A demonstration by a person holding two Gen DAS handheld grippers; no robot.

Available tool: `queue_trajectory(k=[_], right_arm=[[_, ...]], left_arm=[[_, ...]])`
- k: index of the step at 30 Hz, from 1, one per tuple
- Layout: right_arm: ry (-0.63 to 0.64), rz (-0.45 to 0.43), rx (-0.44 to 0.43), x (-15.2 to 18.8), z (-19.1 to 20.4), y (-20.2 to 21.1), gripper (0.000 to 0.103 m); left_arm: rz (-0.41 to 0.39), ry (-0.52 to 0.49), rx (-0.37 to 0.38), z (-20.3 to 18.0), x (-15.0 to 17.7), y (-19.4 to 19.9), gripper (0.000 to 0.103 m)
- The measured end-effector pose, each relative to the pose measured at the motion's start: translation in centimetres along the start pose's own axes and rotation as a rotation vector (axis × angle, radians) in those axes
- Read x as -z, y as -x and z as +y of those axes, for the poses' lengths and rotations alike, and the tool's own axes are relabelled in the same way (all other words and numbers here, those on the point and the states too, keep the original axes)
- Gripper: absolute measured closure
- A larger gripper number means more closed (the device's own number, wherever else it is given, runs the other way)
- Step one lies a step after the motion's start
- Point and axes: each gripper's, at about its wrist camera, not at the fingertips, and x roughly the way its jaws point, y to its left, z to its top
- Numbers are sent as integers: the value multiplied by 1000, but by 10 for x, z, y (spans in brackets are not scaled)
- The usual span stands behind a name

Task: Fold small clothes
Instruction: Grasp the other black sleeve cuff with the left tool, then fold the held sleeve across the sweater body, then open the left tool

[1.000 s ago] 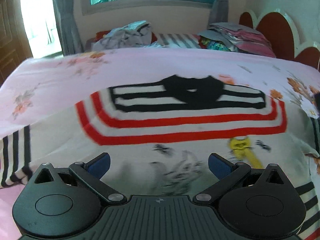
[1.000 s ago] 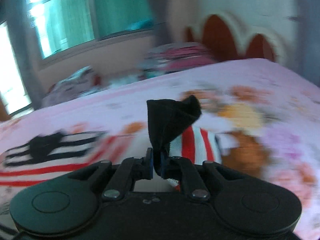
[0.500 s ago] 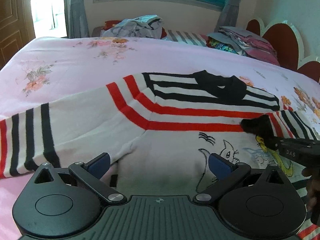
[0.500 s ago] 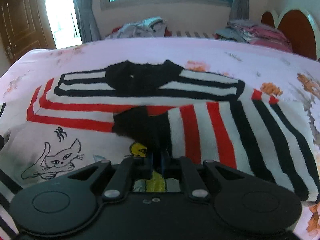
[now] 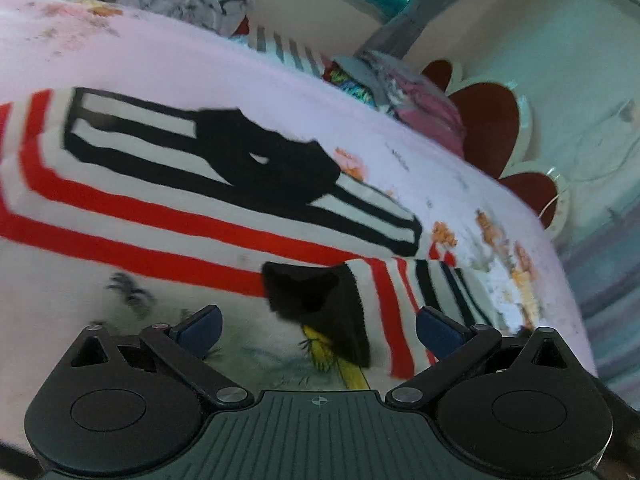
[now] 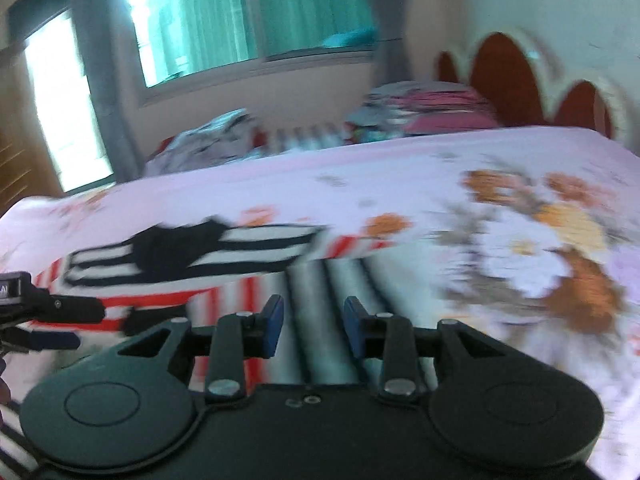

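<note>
**Two grippers spread apart above one striped sweater**

Two things fill my views: the bed and the garment on it. The pink bedsheet with orange flower print (image 5: 256, 60) covers the whole bed, and behind it stands the red scalloped wooden headboard (image 5: 486, 120). At the far edge of the bed lie a heap of grey and white clothes (image 5: 188, 0) and a pile of pink and grey folded fabrics (image 5: 412, 100).

The white knitted sweater with red and black stripes (image 5: 132, 216) lies flat on the sheet, its black collar (image 5: 276, 160) turned toward the far side. One striped sleeve (image 5: 404, 300) is folded inward over the body, and its black cuff (image 5: 320, 304) rests on the yellow drawing on the chest.

My left gripper (image 5: 318, 324) hovers just above this cuff with its blue pads wide apart, holding nothing. My right gripper (image 6: 313, 322) is over the folded sleeve, blurred in this view, its pads also apart, with a narrower gap, and empty.
</note>
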Motion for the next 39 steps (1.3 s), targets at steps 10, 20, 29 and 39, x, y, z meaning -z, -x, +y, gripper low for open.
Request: queue_trajectory(k=[10, 20, 29, 39], right_arm=[[-155, 37, 99, 9, -70, 2, 69], [-101, 124, -12, 14, -44, -20, 65], [17, 258, -97, 37, -15, -34, 66], [48, 257, -88, 40, -18, -33, 70]], left_arm=[[-35, -57, -31, -22, -5, -22, 98], [-148, -120, -219, 31, -14, 28, 98], [-125, -79, -238, 48, 0, 16, 98], [-116, -110, -250, 60, 7, 23, 98]])
